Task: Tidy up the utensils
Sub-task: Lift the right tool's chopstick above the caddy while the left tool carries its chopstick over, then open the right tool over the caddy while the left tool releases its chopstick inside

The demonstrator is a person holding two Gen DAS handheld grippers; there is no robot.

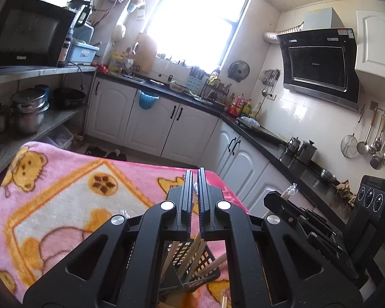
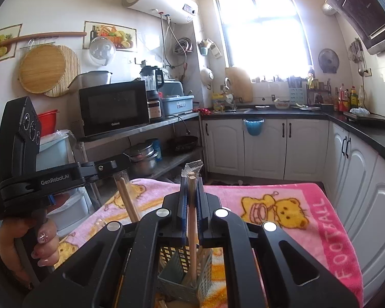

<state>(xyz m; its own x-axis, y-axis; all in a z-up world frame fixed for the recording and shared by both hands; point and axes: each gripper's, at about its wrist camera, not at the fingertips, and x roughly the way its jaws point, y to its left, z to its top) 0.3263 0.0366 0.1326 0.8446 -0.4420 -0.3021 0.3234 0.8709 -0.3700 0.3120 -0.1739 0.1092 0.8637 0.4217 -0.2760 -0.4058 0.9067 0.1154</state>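
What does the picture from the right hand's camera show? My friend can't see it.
The right gripper is shut on wooden chopsticks whose lower ends dip into a slotted utensil basket. The basket sits on a pink teddy-bear blanket in a kitchen. A hand holds the left gripper over a second pair.

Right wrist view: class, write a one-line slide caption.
Right tool grips a wrapped wooden chopstick upright over a slotted utensil basket on a pink blanket.

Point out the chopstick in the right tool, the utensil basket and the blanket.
chopstick [image 2: 192, 220]: right wrist view, mid-shaft between the pads.
utensil basket [image 2: 205, 269]: right wrist view, right wall.
blanket [image 2: 318, 220]: right wrist view, pink border.
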